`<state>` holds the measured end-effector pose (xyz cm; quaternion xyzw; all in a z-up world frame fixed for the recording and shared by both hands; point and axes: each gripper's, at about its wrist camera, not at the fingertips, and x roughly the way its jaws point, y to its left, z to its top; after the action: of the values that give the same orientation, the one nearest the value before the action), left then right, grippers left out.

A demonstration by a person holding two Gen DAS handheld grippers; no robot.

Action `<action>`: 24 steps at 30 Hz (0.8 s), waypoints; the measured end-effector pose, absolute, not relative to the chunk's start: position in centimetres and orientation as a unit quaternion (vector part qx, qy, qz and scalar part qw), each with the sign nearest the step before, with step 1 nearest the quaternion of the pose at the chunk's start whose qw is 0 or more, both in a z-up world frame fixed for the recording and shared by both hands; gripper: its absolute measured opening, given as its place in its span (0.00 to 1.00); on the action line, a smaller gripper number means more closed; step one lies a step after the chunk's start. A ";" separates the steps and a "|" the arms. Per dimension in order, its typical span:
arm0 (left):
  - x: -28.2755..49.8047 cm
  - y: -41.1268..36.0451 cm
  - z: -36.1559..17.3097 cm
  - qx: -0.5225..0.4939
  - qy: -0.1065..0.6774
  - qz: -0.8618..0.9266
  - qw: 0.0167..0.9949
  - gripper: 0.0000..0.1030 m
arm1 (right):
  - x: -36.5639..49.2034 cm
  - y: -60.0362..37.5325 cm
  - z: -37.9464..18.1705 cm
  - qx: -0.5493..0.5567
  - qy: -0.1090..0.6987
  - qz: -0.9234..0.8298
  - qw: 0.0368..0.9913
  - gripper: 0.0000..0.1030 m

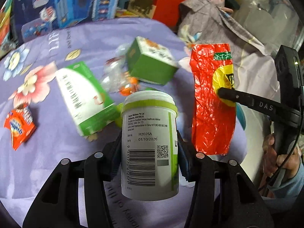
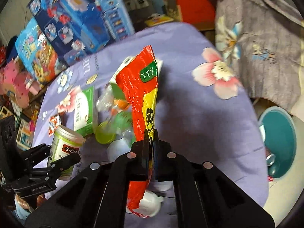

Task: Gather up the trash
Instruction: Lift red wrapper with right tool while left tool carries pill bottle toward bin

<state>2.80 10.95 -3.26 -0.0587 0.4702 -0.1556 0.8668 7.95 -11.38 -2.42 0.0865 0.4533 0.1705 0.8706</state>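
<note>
We hold 2 pieces of trash at once. The white plastic supplement jar with the green label band (image 1: pixel 150 148) sits upright between the pads of the left gripper (image 1: pixel 149 152), which is clamped on its sides, clear of the lilac flowered cloth (image 1: pixel 106 32). The crinkled red and yellow foil snack bag (image 2: pixel 141 95) is pinched flat in the fully closed right gripper (image 2: pixel 151 138) and hangs above the cloth. Still lying on the cloth we count 2 green and white cardboard boxes, the long one (image 1: pixel 83 98) and the cube-shaped one (image 1: pixel 152 60), with a clear crumpled plastic wrapper (image 1: pixel 114 76) between them, and a small orange snack packet (image 1: pixel 19 125) well apart to the left. A teal round bin with a white rim (image 2: pixel 279 142) stands beside the cloth's edge; we judge both held items go there next, so roughly 4 pieces remain to collect
</note>
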 end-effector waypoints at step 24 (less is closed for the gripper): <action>9.0 -11.7 -0.2 0.070 0.461 -0.270 0.842 0.50 | 6.1 -37.6 -2.2 0.212 0.372 -0.010 0.904 0.04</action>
<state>9.04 -11.67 -0.16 0.0703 0.4613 -0.2696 0.8424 6.08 -37.61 -2.18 0.2121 0.3723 -0.0098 0.9035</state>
